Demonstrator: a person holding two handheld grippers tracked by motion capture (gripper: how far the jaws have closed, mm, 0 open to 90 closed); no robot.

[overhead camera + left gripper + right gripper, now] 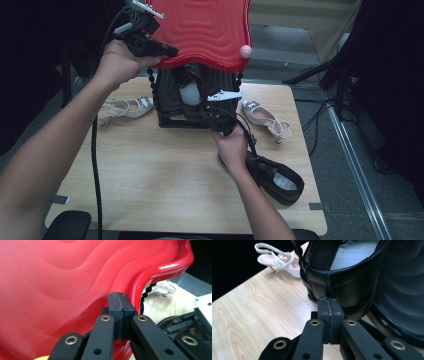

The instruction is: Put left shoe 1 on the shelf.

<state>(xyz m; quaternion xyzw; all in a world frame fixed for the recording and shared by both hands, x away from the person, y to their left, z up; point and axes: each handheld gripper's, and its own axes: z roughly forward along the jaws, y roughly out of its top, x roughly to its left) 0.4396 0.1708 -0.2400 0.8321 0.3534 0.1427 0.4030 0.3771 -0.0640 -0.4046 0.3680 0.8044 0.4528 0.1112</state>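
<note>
We held the red lid (205, 30) up with the left gripper (167, 50), jaws shut against its rim, so the right gripper (329, 306), jaws shut and empty, could nudge the black shoe (342, 270) into the case (172, 120).

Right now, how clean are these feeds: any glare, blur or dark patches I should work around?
High view: evenly lit tabletop, surroundings fall to black, slightly soft overall. Left gripper view: a bright glare streak on the red lid rim, the near jaws soft. Right gripper view: the black shoe is sharp enough to show stitching, the white sandal is washed out, and the background is black.
</note>
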